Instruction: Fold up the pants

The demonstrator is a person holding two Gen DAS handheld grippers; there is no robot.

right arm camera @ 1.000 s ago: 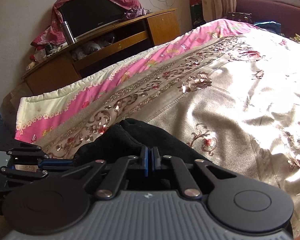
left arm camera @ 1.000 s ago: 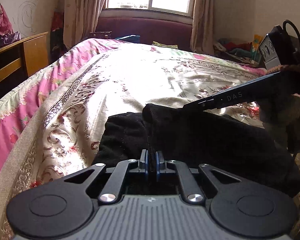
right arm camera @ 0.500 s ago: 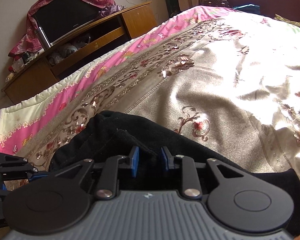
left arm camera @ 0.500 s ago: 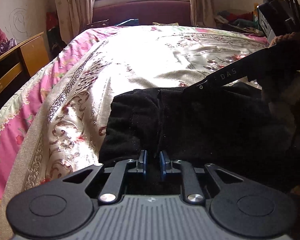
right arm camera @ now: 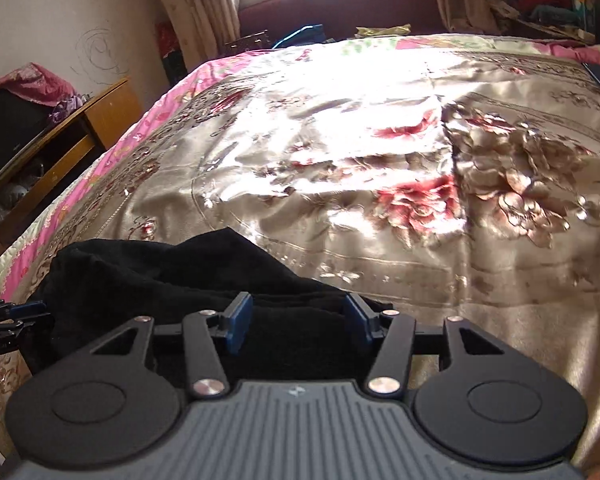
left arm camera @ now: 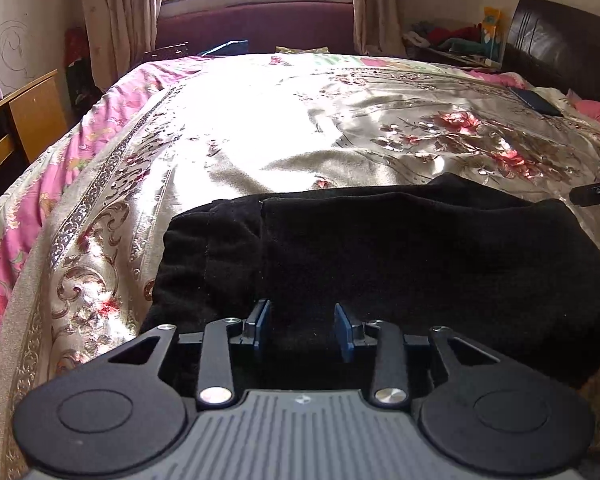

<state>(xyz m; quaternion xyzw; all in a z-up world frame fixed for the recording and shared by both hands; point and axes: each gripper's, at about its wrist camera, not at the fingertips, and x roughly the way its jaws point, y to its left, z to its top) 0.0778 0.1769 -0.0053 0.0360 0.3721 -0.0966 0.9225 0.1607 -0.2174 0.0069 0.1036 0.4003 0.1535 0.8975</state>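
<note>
Both tools, left tool (left arm camera: 300, 332) and right tool (right arm camera: 298, 326), are opening over the black pants (left arm camera: 380, 256), gripping nothing; fuzzy cloth catching on a pad might undo the fold.

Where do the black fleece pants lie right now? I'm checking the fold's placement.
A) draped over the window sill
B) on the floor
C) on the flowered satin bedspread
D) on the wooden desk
C: the black fleece pants rest bunched on the flowered satin bedspread.
</note>
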